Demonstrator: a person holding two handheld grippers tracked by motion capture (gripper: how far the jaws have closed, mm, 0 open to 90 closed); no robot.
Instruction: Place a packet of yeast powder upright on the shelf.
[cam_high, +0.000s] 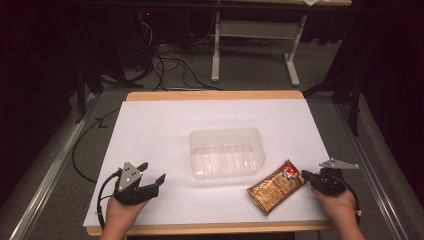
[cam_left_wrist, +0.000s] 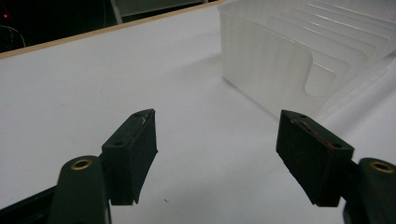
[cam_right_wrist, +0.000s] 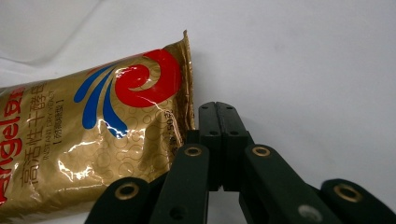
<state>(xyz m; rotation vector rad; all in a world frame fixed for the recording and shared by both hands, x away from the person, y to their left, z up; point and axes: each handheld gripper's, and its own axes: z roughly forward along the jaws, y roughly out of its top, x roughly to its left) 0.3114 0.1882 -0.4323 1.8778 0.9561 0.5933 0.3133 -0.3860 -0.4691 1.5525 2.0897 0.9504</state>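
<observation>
Dim room, lit white table (cam_high: 150, 130); glare on gold packet (cam_right_wrist: 88, 135); near tool perhaps blurred.

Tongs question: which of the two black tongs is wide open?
The left tongs, by the clear plastic tray: their jaws stand far apart with nothing between. The right tongs are shut tight beside the gold foil packet.

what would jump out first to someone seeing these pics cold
Most striking is the shiny gold foil packet with a red and blue swirl, lying flat near the front right of the white-covered table. Just behind it, mid-table, sits a clear ribbed plastic tub. The right hand-held gripper has its jaws shut beside the packet's end, and the left hand-held gripper is open over bare table at the front left.
</observation>
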